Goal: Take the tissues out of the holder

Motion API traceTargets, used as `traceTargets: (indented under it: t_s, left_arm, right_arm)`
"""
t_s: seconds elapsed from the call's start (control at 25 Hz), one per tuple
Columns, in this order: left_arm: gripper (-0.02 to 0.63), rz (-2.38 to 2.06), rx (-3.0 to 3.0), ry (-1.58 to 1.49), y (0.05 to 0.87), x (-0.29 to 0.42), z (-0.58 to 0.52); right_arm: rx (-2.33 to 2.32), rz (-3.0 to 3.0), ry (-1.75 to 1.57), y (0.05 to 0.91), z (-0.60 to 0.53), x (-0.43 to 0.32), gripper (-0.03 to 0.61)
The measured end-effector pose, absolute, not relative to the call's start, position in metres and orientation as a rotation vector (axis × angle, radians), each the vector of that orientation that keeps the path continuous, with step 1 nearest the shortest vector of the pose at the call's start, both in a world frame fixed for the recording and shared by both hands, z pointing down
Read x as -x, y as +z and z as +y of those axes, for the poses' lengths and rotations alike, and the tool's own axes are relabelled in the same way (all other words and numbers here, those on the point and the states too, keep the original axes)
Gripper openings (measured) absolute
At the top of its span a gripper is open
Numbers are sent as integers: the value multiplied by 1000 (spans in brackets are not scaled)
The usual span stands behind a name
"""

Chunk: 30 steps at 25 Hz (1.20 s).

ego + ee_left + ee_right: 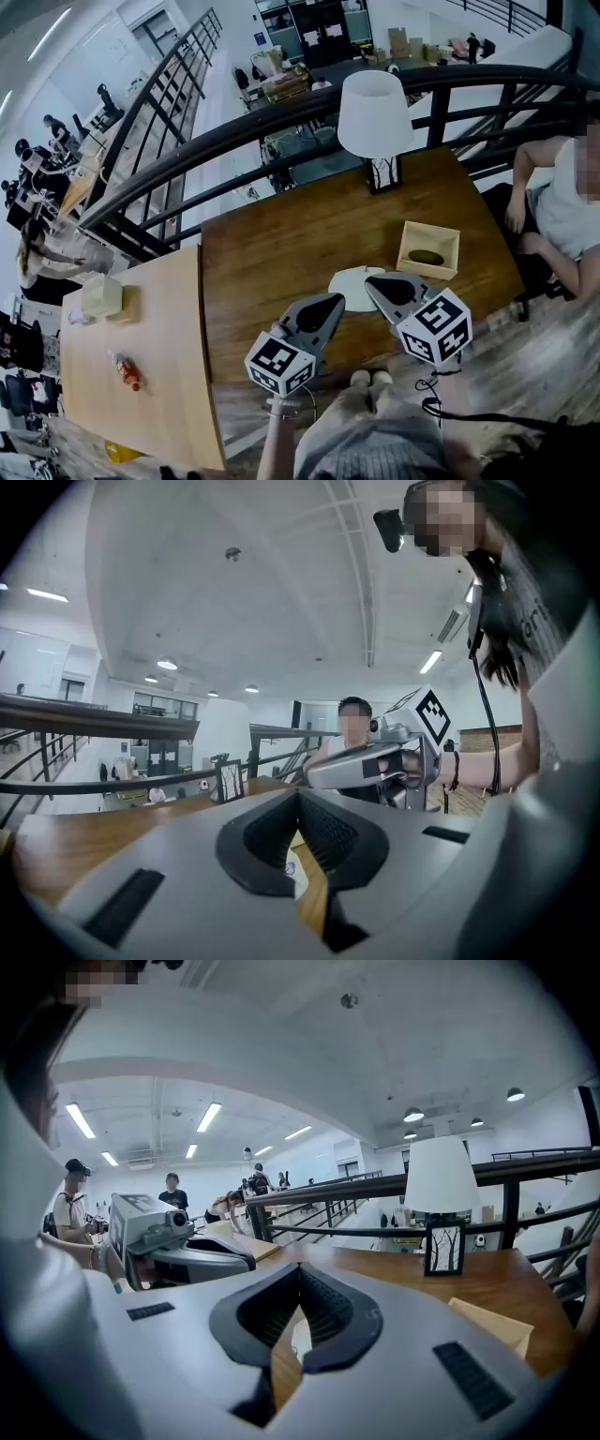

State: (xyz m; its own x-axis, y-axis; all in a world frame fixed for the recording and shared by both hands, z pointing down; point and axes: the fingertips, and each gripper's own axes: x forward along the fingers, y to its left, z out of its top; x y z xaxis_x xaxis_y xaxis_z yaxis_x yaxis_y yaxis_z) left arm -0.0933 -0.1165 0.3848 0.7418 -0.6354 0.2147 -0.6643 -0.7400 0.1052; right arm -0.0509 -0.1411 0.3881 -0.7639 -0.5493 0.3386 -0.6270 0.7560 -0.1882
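Note:
A square wooden tissue holder (441, 239) with an oval slot lies on the dark wooden table (272, 253), right of centre; its corner shows in the right gripper view (497, 1324). A flat white pile of tissue (352, 291) lies on the table just left of it. Both grippers hover side by side at the near edge of that pile. My left gripper (339, 300) is shut with nothing between its pads. My right gripper (369, 280) is shut too and empty. White tissue (292, 872) shows below the left jaws.
A lamp with a white shade (375, 117) stands at the table's far edge by a black railing (281, 122). A person (562, 202) sits at the right. A lighter table (141, 412) at the left carries a pale box (101, 295) and a red bottle (127, 372).

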Motion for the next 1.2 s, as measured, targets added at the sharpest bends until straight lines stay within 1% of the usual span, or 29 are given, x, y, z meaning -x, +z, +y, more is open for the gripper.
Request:
traceTargets:
  t_s: [0.64, 1.2]
  left_arm:
    - [8, -1045, -2859, 187, 350, 90, -108]
    - [8, -1028, -2883, 189, 342, 83, -105]
  right_arm:
    - [-935, -2779, 331, 355, -128, 55, 12]
    - [-921, -2833, 310, 345, -122, 54, 12]
